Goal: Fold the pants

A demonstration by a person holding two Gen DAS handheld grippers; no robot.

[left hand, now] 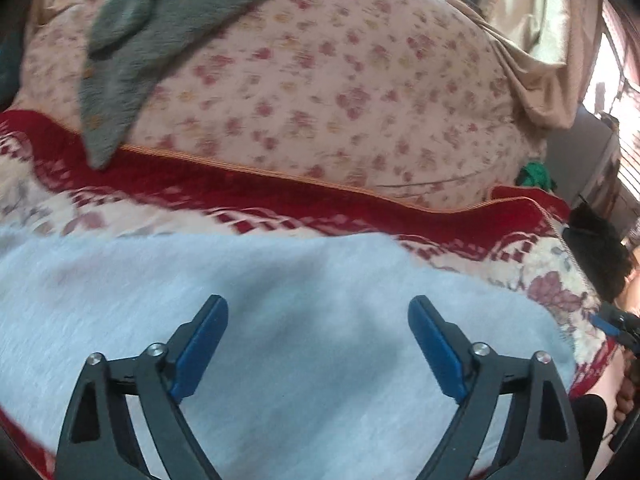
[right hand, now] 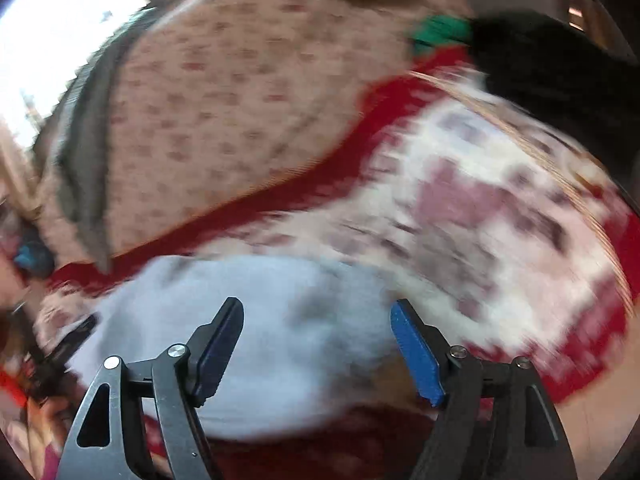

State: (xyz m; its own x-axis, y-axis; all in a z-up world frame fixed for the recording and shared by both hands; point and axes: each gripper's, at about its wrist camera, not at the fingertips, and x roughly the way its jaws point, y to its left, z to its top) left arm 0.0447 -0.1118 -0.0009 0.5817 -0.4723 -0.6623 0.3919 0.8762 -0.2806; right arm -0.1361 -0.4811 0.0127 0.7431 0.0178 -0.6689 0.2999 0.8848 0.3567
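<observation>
The light grey pants (left hand: 280, 320) lie flat on a red and white patterned blanket (left hand: 248, 196). My left gripper (left hand: 318, 312) is open, its blue-padded fingers spread just above the grey cloth, holding nothing. In the right wrist view, which is blurred, the pants (right hand: 260, 328) show as a folded pale bundle on the same blanket (right hand: 500, 208). My right gripper (right hand: 318, 316) is open over the bundle's right end, holding nothing. The other gripper shows at the right edge of the left wrist view (left hand: 618, 326).
A large pink floral pillow or quilt (left hand: 340, 92) rises behind the blanket, with a dark grey garment (left hand: 132, 60) draped over it. A green cloth (left hand: 534, 174) and a black cloth (left hand: 596, 248) lie at the right. Beige fabric (left hand: 532, 52) hangs beyond.
</observation>
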